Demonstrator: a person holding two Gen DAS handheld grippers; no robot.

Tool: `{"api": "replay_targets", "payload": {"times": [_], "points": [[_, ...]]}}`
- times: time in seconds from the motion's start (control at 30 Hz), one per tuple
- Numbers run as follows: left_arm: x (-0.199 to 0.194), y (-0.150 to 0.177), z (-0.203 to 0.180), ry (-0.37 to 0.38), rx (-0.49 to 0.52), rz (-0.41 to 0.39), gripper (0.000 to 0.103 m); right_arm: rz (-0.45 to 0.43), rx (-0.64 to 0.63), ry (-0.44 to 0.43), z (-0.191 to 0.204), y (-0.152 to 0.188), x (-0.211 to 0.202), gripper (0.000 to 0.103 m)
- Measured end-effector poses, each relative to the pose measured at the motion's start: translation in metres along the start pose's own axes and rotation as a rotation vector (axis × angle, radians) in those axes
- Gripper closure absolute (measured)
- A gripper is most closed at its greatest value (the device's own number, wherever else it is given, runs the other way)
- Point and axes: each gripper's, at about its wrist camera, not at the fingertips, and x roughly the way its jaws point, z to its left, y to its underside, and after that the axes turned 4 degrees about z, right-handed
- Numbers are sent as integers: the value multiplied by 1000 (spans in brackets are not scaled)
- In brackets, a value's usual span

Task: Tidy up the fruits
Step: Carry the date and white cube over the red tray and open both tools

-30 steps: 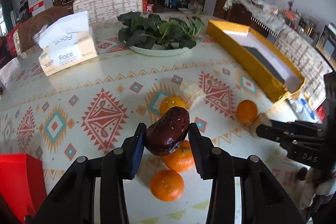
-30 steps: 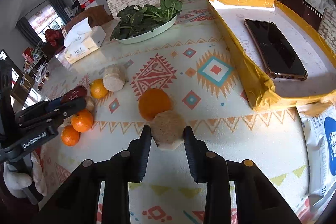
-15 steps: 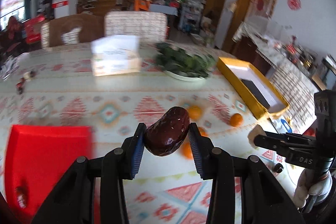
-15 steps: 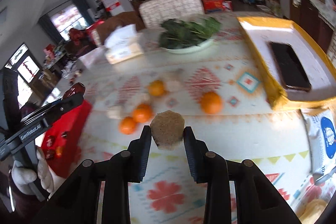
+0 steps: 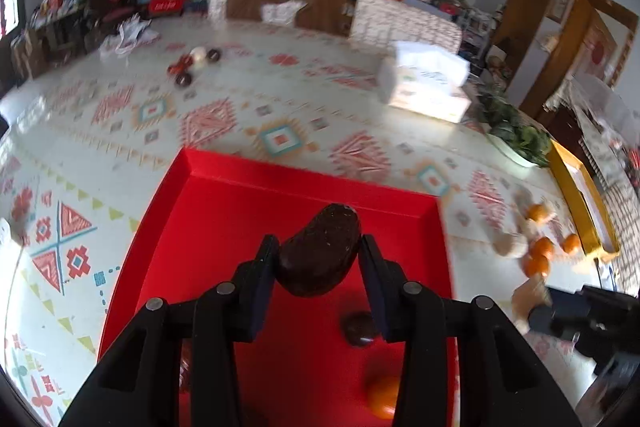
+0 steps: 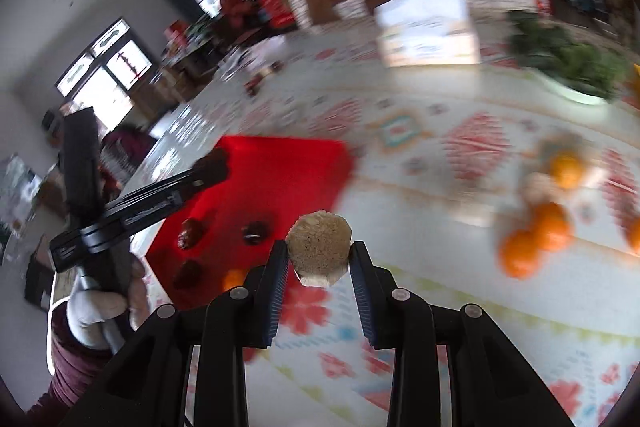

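My left gripper (image 5: pixel 319 259) is clamped on a dark date (image 5: pixel 320 253) above the red tray (image 5: pixel 224 211). Right gripper (image 6: pixel 320 259) pinches a tan cake (image 6: pixel 319 253) beside the tray. Tissue box (image 5: pixel 426 87) print too blurred to read.

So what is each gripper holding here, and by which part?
The left gripper clamps a dark red date across its lower sides. The right gripper pinches a tan rough-skinned fruit across its lower half.

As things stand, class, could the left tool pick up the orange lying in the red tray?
Probably not yet: the left tool is shut on a dark date, so it cannot take the orange in the red tray.
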Motion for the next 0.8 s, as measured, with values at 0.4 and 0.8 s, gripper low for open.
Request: {"api": "replay_targets", "payload": {"times": [0.4,0.8], "points": [[32,-6,25,-31,-42,53,63,71,-134,77,56,-31,89,68],[18,-1,30,-32,-62,33,56,65,-129,107,57,-33,100,66]]}}
